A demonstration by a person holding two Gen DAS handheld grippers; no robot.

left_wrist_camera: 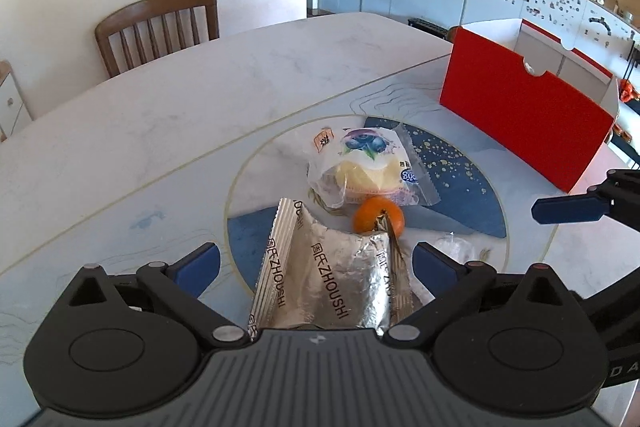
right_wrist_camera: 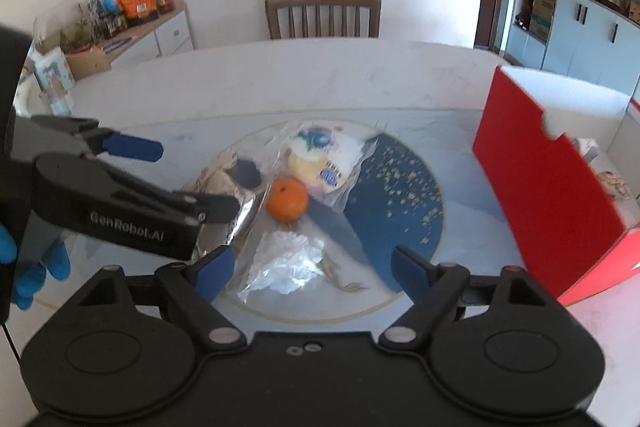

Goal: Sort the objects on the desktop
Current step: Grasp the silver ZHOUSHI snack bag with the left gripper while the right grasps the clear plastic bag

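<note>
— Both claws first: how do they stand?
— Left gripper [left_wrist_camera: 316, 263] is spread wide, its blue pads either side of the silver foil packet [left_wrist_camera: 328, 279] without pressing it. Right gripper [right_wrist_camera: 312, 267] is also parted, nothing gripped; a crumpled clear wrapper [right_wrist_camera: 286, 259] lies on the mat between its fingers.
— And just past those?
— An orange [left_wrist_camera: 378, 214] sits touching the foil packet's far corner. Behind it lies a bagged cake with a blueberry label [left_wrist_camera: 364, 167]. All of it rests on the round blue-and-white mat [left_wrist_camera: 460, 179] on the marble table [left_wrist_camera: 200, 87].
— Further out?
— A red box [left_wrist_camera: 524, 115] stands open to the right, apart from the pile. A wooden chair [left_wrist_camera: 160, 27] is at the far edge.
— Anyone visible?
— A blue-gloved hand [right_wrist_camera: 36, 267] behind the left gripper, in the right wrist view.
</note>
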